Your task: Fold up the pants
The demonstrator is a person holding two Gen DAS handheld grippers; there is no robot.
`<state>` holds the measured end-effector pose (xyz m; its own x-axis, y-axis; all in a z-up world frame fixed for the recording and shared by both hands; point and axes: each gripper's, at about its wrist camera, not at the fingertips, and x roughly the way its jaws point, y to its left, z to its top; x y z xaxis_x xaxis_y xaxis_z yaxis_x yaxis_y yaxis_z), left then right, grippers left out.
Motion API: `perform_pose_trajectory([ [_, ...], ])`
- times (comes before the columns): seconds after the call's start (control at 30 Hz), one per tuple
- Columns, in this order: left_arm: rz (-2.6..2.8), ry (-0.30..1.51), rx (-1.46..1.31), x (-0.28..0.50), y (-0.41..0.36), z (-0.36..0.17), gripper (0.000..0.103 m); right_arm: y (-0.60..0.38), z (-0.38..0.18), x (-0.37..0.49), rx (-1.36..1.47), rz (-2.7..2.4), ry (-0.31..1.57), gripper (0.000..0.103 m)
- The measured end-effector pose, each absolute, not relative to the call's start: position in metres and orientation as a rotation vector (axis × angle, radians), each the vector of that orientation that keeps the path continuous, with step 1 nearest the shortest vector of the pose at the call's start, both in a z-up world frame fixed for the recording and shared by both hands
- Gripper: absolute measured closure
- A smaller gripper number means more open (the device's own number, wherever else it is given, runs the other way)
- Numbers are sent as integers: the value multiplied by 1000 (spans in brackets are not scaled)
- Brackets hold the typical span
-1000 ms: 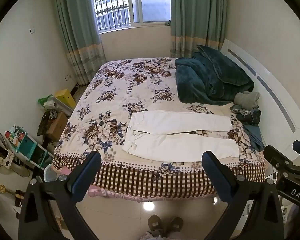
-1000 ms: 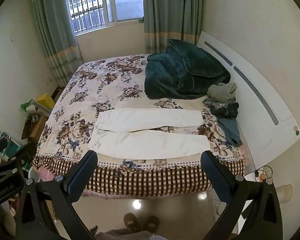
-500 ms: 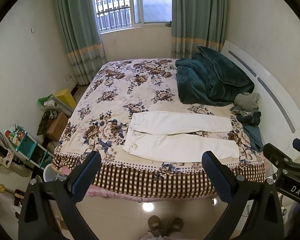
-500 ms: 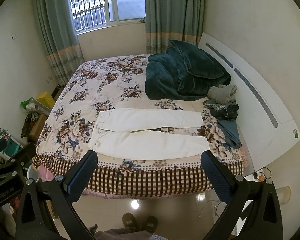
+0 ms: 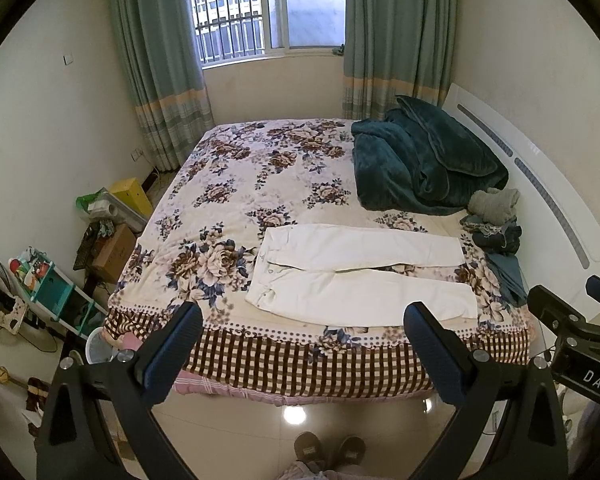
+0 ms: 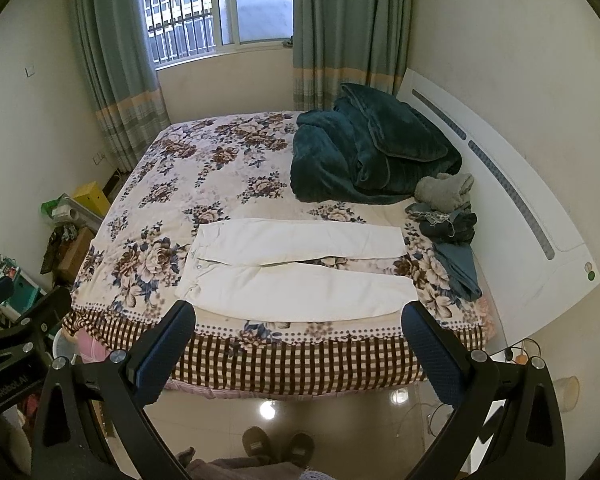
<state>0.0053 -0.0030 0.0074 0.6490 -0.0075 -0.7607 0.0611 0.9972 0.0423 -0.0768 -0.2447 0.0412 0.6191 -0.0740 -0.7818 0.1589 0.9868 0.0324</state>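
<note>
White pants point(image 5: 360, 276) flat on the floral bed point(image 5: 228, 200).
Left gripper point(image 5: 302, 320) and right gripper point(image 6: 298, 316) hover near it, jaws spread, empty.

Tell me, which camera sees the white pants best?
The right wrist view: the white pants lie nearly centered there, both legs spread flat. The left wrist view shows the white pants whole too, only shifted rightward in the picture.

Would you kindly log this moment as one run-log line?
stage: approach | pants: flat, unfolded on bed | left gripper: open, empty | right gripper: open, empty
</note>
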Motion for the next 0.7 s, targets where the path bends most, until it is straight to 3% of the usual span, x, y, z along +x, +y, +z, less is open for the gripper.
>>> perform_pose_trajectory([
  [0.7, -38, 860, 61, 10, -3, 15, 0, -239, 48, -76, 96, -131, 890, 0],
])
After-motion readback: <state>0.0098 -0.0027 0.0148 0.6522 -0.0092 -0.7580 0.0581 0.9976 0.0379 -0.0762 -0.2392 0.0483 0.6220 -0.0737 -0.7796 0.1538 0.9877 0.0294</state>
